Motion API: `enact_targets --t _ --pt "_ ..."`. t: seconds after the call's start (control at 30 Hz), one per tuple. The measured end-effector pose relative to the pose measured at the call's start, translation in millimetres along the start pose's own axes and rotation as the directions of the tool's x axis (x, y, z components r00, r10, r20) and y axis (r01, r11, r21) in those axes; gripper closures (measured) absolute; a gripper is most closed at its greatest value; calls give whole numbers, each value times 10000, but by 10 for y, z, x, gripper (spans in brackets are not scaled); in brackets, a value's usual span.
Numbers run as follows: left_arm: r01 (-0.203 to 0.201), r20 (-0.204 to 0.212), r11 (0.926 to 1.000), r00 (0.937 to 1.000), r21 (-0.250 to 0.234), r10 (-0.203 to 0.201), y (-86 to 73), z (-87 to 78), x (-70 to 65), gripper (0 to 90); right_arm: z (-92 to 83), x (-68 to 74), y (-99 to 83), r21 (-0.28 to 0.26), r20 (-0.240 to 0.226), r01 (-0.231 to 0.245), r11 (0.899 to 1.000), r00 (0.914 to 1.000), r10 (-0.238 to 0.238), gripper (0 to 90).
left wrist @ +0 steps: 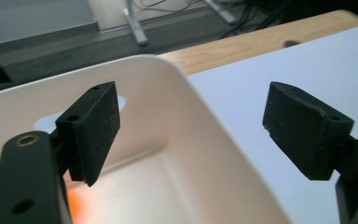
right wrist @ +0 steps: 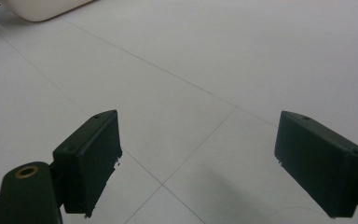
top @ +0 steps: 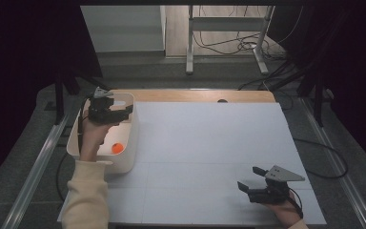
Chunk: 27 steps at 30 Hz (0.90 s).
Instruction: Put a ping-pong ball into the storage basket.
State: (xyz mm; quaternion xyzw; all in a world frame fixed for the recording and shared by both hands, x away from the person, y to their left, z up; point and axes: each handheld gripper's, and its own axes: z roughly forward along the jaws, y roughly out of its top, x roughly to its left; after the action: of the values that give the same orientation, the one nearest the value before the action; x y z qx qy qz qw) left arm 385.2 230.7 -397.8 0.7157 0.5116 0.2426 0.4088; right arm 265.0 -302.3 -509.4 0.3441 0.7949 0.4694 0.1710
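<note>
A white bin (top: 132,138) stands at the table's left side with a small orange ball (top: 117,148) on its floor. My left gripper (top: 127,111) hovers over the bin, open and empty; in the left gripper view its jaws straddle the bin's rim (left wrist: 168,70) and an orange glow (left wrist: 76,204) shows low behind the left jaw. Near the front right of the white table top, my right gripper (top: 249,179) is open above bare surface with nothing between its fingers (right wrist: 91,156).
The white sheet (top: 209,143) covers most of the wooden table (top: 195,95). A corner of the bin (right wrist: 42,9) shows at the top left of the right gripper view. Beyond the table lie floor cables and metal frame legs (top: 189,43).
</note>
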Motion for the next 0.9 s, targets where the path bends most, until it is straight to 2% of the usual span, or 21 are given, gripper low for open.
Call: enact_targets --t 0.1,0.13,0.17,0.2,0.3,0.37,0.5,0.6,0.67,0.73,0.77,0.83,0.9 --pt "-36 481 9997 9988 -257 48 29 -46 -51 188 -2 0 0 -8 -4 7 10000 10000 -7 151" --pt "-81 839 9989 9964 -461 120 49 -82 -92 185 -2 0 0 -4 3 7 10000 10000 -7 151" --pt "-116 1012 9985 9947 -541 170 59 -98 -115 184 -2 0 0 -13 1 4 10000 10000 -4 150" --pt "-116 1012 9985 9947 -541 170 59 -98 -115 183 -2 -1 0 -17 2 7 10000 10000 -7 151" --pt "-339 1422 9970 9889 -701 437 81 -134 -194 182 -3 -2 0 -37 -14 -3 10000 10000 3 150" --pt "-467 1757 9961 9827 -747 592 88 -151 -251 181 -4 -2 1 -28 2 4 10000 10000 -4 151" --pt "-902 2375 9926 9654 -818 1073 72 -188 -378 177 -3 1 3 -34 14 1 10000 10000 -1 151" --pt "-943 2766 9911 9539 -937 1169 44 -228 -460 177 1 0 4 -43 11 -12 10000 10000 12 151" --pt "-1073 2858 9897 9494 -951 1304 19 -243 -506 177 0 1 4 -17 19 -1 10000 10000 1 151" --pt "-1239 3010 9880 9423 -926 1463 -8 -258 -563 177 -3 3 5 -46 19 -8 10000 10000 9 151" --pt "-1239 3010 9880 9423 -926 1463 -8 -258 -563 177 -3 3 5 -46 19 -8 10000 10000 9 151" --pt "-1371 3308 9859 9298 -964 1616 -49 -287 -634 177 -5 4 5 -49 27 -15 10000 10000 16 151" --pt "-1437 3453 9845 9230 -1004 1700 -78 -309 -682 177 -7 6 5 -51 24 -5 10000 10000 5 151"
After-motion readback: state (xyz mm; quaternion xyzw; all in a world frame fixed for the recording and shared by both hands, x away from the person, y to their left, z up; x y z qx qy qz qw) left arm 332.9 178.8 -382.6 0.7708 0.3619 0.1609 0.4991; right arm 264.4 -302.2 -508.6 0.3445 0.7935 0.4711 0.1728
